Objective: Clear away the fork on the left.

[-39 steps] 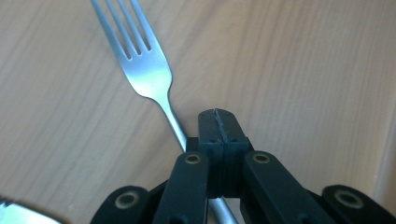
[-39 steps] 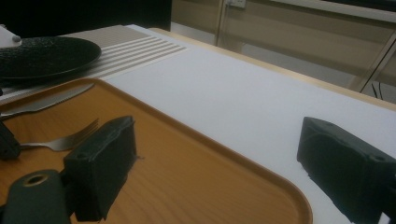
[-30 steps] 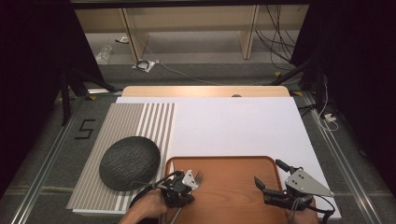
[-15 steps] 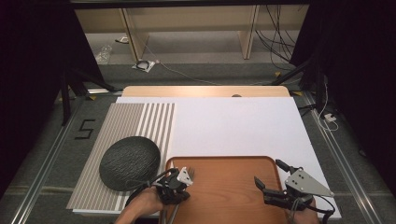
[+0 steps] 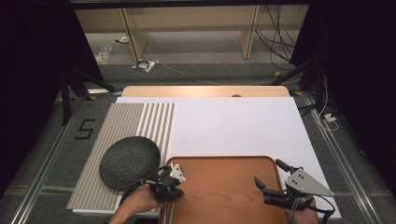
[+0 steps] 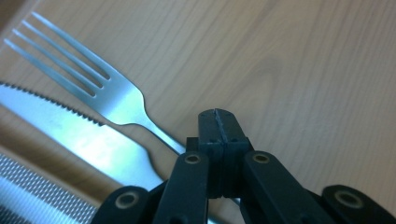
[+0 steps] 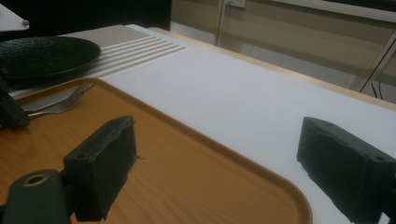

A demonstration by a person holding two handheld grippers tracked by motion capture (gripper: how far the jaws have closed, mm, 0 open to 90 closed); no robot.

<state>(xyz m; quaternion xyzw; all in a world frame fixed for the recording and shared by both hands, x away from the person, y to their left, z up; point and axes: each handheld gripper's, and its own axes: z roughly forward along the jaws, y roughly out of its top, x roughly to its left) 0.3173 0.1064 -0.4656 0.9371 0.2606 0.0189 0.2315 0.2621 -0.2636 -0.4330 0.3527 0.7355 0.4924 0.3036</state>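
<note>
The left gripper [image 5: 172, 179] has its jaws pressed together on the fork [image 6: 100, 86] handle, at the tray's [image 5: 224, 161] left edge. The knife [image 6: 70, 133] lies just left of the fork. The right gripper [image 5: 267, 176] has wide, empty jaws over the tray's right edge, bare wood between.

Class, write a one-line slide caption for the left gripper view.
Left gripper, jaws shut, beside a fork and serrated knife on a wooden tray.
</note>
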